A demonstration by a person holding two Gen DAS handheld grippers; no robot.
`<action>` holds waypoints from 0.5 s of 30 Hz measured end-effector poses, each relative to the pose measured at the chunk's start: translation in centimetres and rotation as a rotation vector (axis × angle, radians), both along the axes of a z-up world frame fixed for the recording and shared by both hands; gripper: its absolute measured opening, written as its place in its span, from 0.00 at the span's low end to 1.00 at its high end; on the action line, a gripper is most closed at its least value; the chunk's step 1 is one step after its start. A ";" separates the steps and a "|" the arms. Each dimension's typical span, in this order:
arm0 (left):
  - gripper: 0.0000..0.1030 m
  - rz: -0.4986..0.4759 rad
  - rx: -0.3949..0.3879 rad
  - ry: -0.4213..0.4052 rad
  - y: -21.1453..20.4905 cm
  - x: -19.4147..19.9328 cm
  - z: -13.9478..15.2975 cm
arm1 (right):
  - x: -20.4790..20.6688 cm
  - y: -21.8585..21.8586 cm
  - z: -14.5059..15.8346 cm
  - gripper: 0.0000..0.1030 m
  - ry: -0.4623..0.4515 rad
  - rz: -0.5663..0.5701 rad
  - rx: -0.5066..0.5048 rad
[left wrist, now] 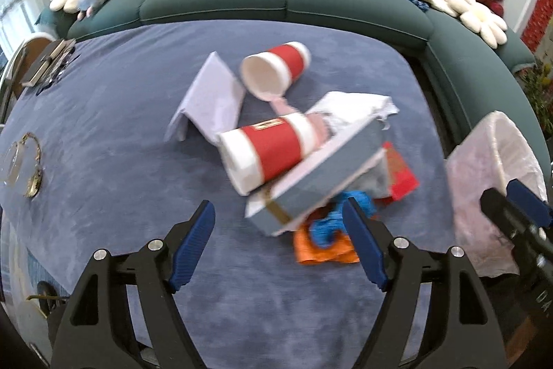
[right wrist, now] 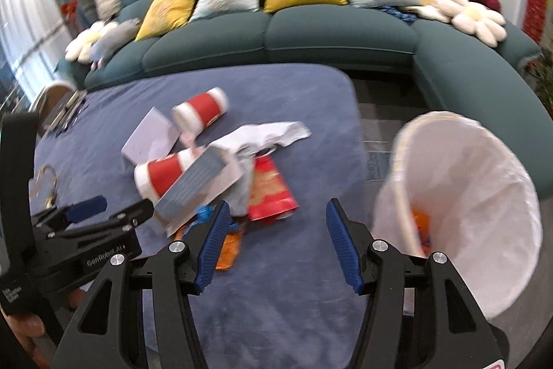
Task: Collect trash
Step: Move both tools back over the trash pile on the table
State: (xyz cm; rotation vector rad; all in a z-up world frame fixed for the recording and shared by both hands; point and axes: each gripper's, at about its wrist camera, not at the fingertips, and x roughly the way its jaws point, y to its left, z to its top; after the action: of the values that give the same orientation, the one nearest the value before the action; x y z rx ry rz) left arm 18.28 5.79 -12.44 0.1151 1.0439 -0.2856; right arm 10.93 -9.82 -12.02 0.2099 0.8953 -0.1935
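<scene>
The left gripper (left wrist: 278, 244) hangs over the near edge of the pile with its blue-padded jaws spread wide and nothing between them; the right gripper (right wrist: 278, 242) is likewise parted and empty, poised between the pile and the white-lined wicker waste bin (right wrist: 484, 196), which stands off the blue cloth-covered table (left wrist: 121, 127) to the right of the heap. The landmark is the grey-blue flat cardboard box (left wrist: 321, 168), which lies tilted across the middle of the heap. Leaning on the box's left end is a red-and-white paper cup (left wrist: 269, 151) on its side, long axis running from lower left to upper right, its base toward the left gripper. Beyond the box lies a second red-and-white paper cup (left wrist: 276, 68), also on its side, its open mouth facing down-left toward the box. Left of the box sits a folded pale lilac sheet of paper (left wrist: 207, 99); behind it a crumpled white wrapper (left wrist: 349, 106); under its near end a crinkled blue wrapper (left wrist: 331, 220) and an orange wrapper (left wrist: 321, 248); to its right a red snack packet (left wrist: 401, 175). The risk I see is the stacking: the box rests on loose wrappers and props the near cup, so lifting either one could roll the cup away across the cloth or tip the box. A pinch across the cup's round wall may also crush it or squeeze it out of the jaws. The bin leans, as seen from the right wrist, and a careless brush could topple it.
</scene>
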 end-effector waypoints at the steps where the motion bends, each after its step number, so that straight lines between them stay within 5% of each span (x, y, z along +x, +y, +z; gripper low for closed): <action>1: 0.70 0.009 0.000 0.002 0.5 0.2 -0.2 | 0.3 0.5 -0.3 0.55 0.007 0.010 0.000; 11: 0.70 0.043 -0.003 0.028 3.7 1.1 -2.1 | 3.3 4.3 -4.4 0.53 0.087 0.084 0.016; 15: 0.70 0.052 -0.016 0.044 4.2 1.3 -2.7 | 4.2 4.9 -5.7 0.45 0.112 0.098 0.017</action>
State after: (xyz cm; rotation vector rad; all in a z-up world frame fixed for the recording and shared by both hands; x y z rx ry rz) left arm 19.60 10.03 -15.12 0.0679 1.0862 -0.2499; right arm 15.13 -4.90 -17.71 0.1720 1.0168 -0.1071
